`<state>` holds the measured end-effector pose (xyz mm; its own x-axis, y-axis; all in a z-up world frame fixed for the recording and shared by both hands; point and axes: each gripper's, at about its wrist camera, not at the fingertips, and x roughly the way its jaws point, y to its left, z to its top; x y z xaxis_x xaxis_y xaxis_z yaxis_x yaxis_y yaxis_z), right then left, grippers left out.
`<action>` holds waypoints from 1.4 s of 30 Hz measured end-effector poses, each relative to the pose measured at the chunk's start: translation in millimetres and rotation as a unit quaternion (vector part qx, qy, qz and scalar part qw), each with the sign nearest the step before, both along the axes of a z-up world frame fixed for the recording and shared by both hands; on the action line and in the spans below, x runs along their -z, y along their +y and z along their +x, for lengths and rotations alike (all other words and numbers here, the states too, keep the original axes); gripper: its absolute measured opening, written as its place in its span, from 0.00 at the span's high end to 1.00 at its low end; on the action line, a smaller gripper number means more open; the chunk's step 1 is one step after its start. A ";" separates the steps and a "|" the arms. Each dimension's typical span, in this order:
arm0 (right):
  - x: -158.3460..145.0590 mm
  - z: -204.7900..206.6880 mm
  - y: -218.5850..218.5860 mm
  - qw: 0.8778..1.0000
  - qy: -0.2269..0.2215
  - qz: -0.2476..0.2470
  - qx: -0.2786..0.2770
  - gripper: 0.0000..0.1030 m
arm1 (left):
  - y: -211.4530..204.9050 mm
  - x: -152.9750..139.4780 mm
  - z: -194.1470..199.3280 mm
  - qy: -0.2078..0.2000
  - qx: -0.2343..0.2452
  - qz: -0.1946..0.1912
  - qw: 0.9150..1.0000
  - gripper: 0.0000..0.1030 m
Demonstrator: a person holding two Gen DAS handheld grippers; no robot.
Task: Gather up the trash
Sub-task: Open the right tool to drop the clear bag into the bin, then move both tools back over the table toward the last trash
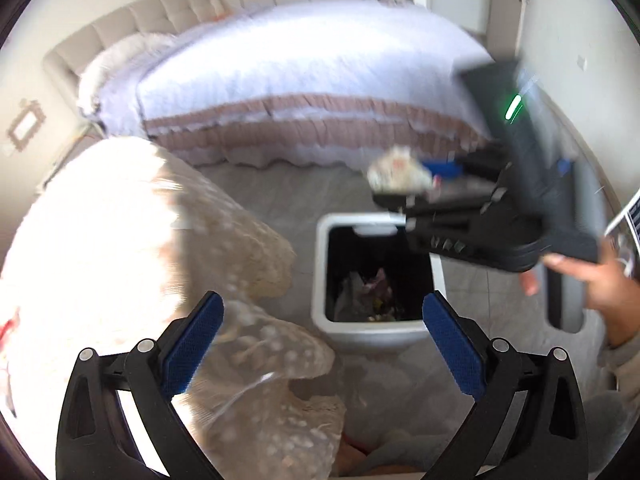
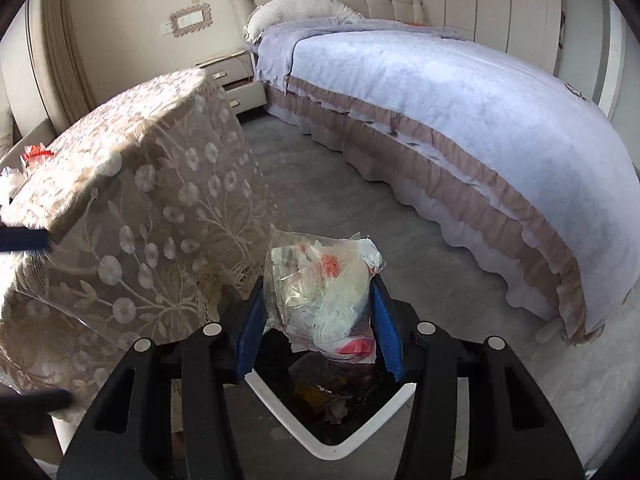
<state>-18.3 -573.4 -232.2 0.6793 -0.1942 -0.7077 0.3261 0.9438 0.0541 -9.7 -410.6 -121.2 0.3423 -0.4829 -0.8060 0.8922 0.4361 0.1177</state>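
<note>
Right wrist view has the right gripper [image 2: 318, 312] pinching a crumpled clear wrapper [image 2: 320, 296], white with red patches, between its blue pads. Directly below it, at 6 o'clock in that view, gapes the white bin [image 2: 280, 398], with dark scraps already at the bottom. So the step in hand looks like the drop: the trash is carried and poised over the opening, not yet let go.

From the left wrist view the same thing shows from the other side: the wrapper [image 1: 400, 176] sits at about 1 o'clock, just above and beyond the far rim of the bin [image 1: 320, 272], though that view is blurred. The left gripper [image 1: 320, 344] hangs with its fingers spread wide and nothing between them, the bin ahead of it at 12 o'clock.

A lace-covered table [image 2: 132, 208] stands at 9 o'clock beside the bin, the bed [image 2: 460, 112] beyond at 1 o'clock. Something red [image 2: 38, 152] lies on the tabletop; possibly more trash, too small to tell.

Next, I'd judge, the right fingers need only part, once the wrapper is squarely over the opening so the light film doesn't drift onto the rim or floor.
</note>
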 end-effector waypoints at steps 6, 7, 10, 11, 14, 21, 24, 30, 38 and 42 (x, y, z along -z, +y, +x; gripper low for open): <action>-3.3 7.0 15.9 0.998 0.001 -0.067 0.019 0.04 | 37.6 -30.0 15.0 -0.036 -0.059 -0.035 0.997 0.05; -5.1 7.3 16.7 0.998 0.001 -0.066 0.018 0.04 | 43.0 -32.3 18.6 -0.038 -0.070 -0.042 0.996 0.05; -15.0 6.2 18.0 0.998 -0.010 -0.057 0.020 0.04 | 58.5 -31.8 32.6 -0.035 -0.098 -0.047 0.993 0.05; -19.5 5.5 19.1 0.998 -0.016 -0.059 0.021 0.04 | 63.1 -29.8 37.3 -0.034 -0.110 -0.045 0.992 0.05; -37.2 5.6 28.5 0.997 -0.040 -0.068 0.016 0.04 | 81.3 -30.3 46.6 -0.026 -0.133 -0.057 0.989 0.05; -85.6 21.5 79.4 0.990 -0.106 -0.085 -0.047 0.04 | 144.2 -46.3 63.0 -0.040 -0.180 -0.097 0.978 0.05; -105.6 34.6 110.5 0.983 -0.129 -0.098 -0.090 0.04 | 176.5 -55.9 74.0 -0.042 -0.213 -0.121 0.969 0.05; -135.1 58.6 184.1 0.961 -0.166 -0.132 -0.179 0.04 | 254.5 -73.6 91.7 -0.063 -0.293 -0.155 0.941 0.05; -146.1 82.5 284.6 0.916 -0.219 -0.224 -0.251 0.04 | 365.2 -82.8 110.0 -0.056 -0.404 -0.277 0.870 0.05; -149.7 95.2 316.9 0.905 -0.222 -0.215 -0.292 0.04 | 397.8 -86.2 118.1 -0.080 -0.446 -0.262 0.852 0.05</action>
<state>76.9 -256.4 -82.5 0.9537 0.0973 -0.2844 -0.1993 0.9130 -0.3559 108.4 -12.8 -35.0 0.8471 -0.2517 -0.4681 0.1688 0.9625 -0.2122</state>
